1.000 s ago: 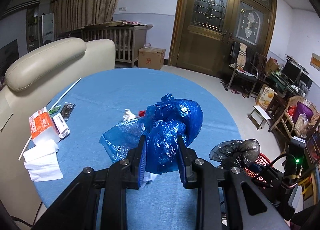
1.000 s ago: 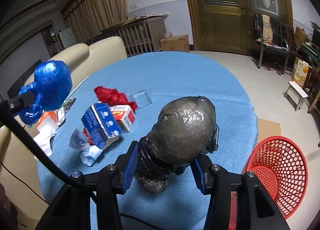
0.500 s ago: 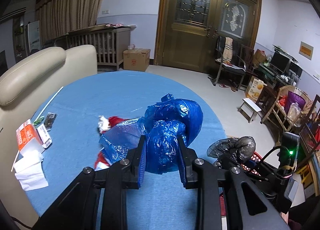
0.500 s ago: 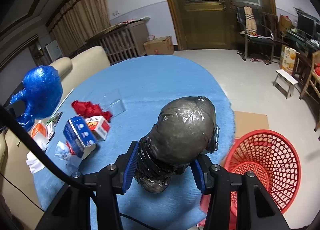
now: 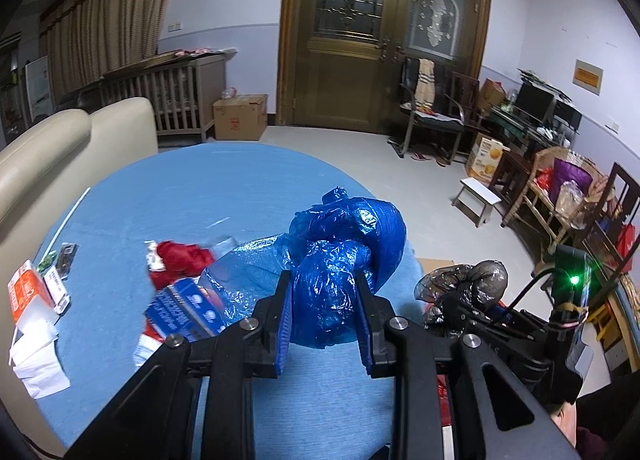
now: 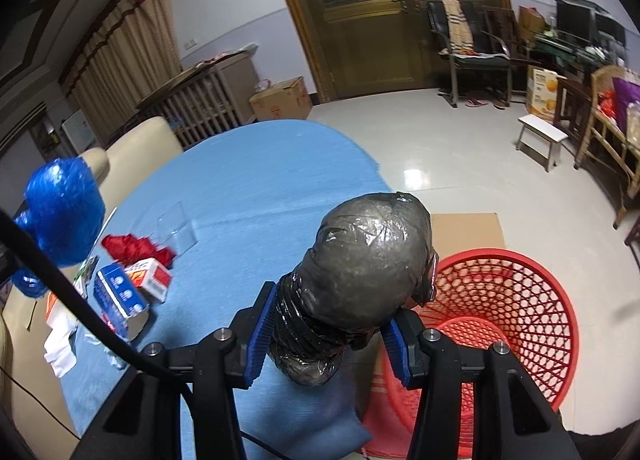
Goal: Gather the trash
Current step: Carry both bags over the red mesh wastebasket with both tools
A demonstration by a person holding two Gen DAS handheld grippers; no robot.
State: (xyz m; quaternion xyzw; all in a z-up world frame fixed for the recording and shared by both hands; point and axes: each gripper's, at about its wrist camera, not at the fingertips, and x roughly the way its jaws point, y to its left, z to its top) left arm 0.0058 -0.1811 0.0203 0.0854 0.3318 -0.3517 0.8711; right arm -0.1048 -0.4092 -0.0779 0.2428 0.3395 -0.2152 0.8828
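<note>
Both grippers have swung rightward across the blue cloth-covered round table [image 6: 256, 188], bringing the red plastic lattice basket [image 6: 520, 300] on the floor fully into the right wrist view. Right gripper [image 6: 326, 334] clamps a taut, glossy grey-black plastic bag bundle [image 6: 368, 260], egg-shaped, held above the table edge beside the basket. Left gripper [image 5: 324, 320] pinches a crinkled, shiny blue plastic bag bundle [image 5: 344, 244] above the table. A blue-and-white carton [image 6: 118, 292] and crumpled red wrapper [image 6: 136, 246] lie on the cloth.
</note>
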